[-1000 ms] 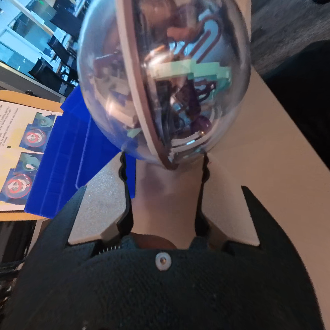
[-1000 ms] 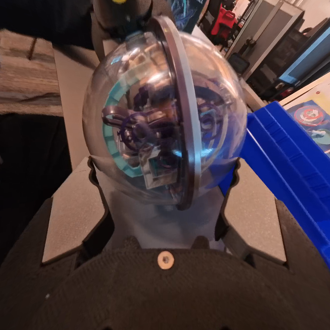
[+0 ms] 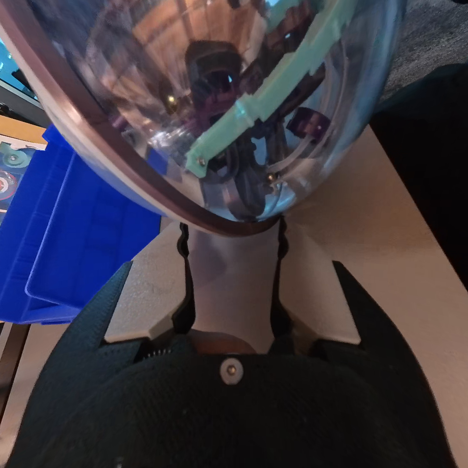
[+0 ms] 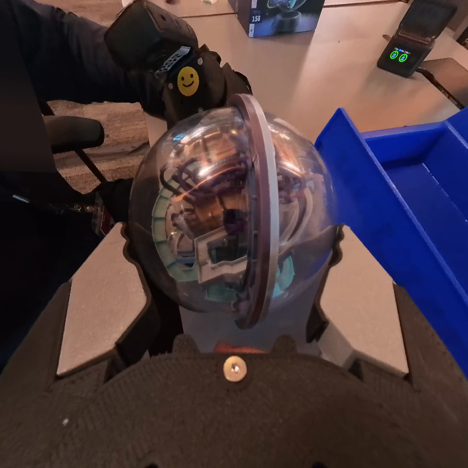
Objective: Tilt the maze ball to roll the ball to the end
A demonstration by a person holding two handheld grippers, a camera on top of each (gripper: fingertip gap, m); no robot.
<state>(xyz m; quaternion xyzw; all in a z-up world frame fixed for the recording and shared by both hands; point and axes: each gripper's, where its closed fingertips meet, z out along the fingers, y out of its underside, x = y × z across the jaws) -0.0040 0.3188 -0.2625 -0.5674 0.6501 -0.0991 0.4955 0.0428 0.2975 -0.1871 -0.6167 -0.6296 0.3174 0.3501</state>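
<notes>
While clear and round, maze ball (image 4: 228, 210) (purple-rimmed) fills right gripper (image 4: 231, 243).

I see printing on a dark box (image 4: 283, 17) at the upper middle, a yellow smiley sticker (image 4: 188, 81) on the far gripper, and lit green symbols on a black device (image 4: 402, 54) upper right.

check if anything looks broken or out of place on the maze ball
Nothing stands out. The maze ball looks whole, its seam ring closed, held between the right gripper fingers above the table, with the blue bin beside it.

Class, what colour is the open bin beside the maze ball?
Bright blue: the bin shows best in the right wrist view.
</notes>
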